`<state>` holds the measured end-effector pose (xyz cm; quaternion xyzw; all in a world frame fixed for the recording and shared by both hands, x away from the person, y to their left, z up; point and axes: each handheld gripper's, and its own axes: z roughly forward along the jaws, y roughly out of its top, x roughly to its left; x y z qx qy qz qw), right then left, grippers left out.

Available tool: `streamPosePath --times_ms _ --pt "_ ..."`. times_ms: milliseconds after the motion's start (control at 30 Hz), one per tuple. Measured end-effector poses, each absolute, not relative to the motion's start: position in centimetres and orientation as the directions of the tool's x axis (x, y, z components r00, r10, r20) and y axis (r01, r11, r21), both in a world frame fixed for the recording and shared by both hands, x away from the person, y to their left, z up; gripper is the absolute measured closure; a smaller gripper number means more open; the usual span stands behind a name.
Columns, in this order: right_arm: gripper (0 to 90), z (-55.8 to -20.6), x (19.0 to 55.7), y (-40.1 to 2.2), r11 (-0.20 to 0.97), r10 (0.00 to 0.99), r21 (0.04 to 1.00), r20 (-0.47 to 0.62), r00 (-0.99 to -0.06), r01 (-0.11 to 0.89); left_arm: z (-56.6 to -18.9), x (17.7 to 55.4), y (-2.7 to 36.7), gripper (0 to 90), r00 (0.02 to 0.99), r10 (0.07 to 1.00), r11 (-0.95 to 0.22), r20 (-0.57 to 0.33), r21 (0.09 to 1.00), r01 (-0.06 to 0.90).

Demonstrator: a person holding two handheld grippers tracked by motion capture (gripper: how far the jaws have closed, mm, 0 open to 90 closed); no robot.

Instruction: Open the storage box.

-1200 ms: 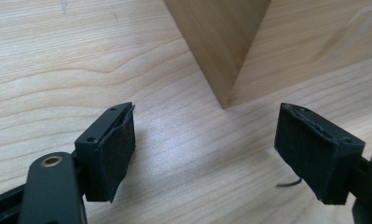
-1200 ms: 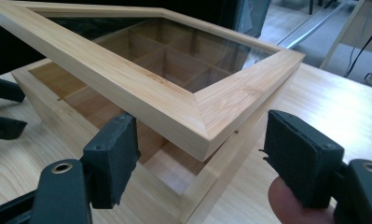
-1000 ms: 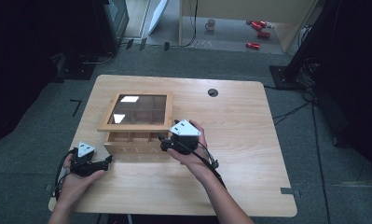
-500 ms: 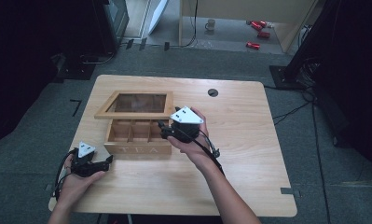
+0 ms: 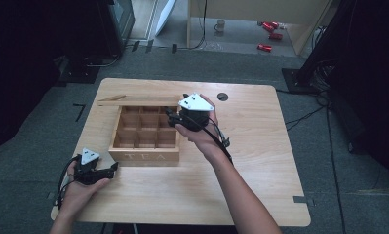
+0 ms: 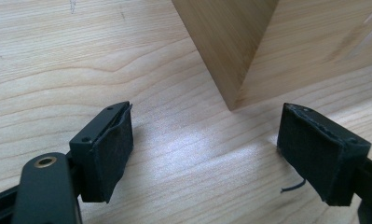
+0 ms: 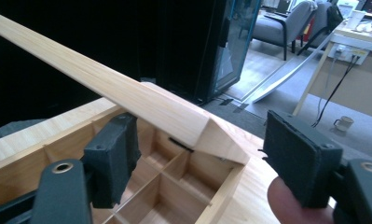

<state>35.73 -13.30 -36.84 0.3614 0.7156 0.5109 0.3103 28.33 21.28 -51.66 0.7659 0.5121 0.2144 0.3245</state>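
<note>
Lifting the lid [image 5: 138, 100] of the wooden tea box [image 5: 145, 136] looks like the step in hand. Right gripper [image 5: 175, 117] is at the lid's right end, jaws apart with the lid's corner [image 7: 211, 135] between them; in the right gripper view neither pad visibly presses the wood, so it reads as propping or nudging, not clamping.

Left gripper [image 5: 109, 170] sits on the table [image 5: 260, 161], jaws wide apart, nothing between them. The box's near corner [image 6: 230, 60] stands just ahead of its pads [image 6: 113, 154].

Lid: a stiff wooden frame, probably light. Judged rigid, smooth-faced, so pads may slip on the bevelled edge. Cannot tell whether it carries a glass pane from here; treat as fragile. Best hold is the frame's front rail near the right gripper, pads on flat faces.

Lid's long axis runs sideways across the right gripper's jaws, along the box's far side. It stands raised on edge, free edge up. Box lies open just below and beyond the right jaws, compartments empty.
</note>
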Motion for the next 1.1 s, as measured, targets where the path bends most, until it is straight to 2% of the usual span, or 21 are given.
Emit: streamPosePath --times_ms 167,200,333,833,1100 --pt "32.3 -36.6 37.0 -13.1 0.226 0.827 0.957 -0.089 -0.555 0.184 -51.7 28.3 21.3 19.1 0.384 0.923 -0.263 -0.007 0.718 0.645" --pt "41.0 -36.5 37.5 -13.0 0.234 0.811 0.959 -0.101 -0.576 0.162 -51.6 28.3 21.4 19.2 0.387 0.922 -0.264 -0.009 0.717 0.645" --pt "48.7 -36.4 38.2 -12.9 0.238 0.805 0.959 -0.109 -0.583 0.151 -51.6 28.3 21.4 19.3 0.388 0.922 -0.265 -0.009 0.717 0.645" --pt "51.4 -36.0 39.8 -13.3 0.201 0.811 0.965 -0.066 -0.582 0.171 -51.6 28.4 21.4 20.6 0.388 0.921 -0.263 -0.011 0.718 0.644" --pt "57.1 -35.7 41.2 -13.6 0.165 0.828 0.972 -0.044 -0.559 0.168 -51.6 28.4 21.3 20.9 0.387 0.922 -0.261 -0.011 0.719 0.643"
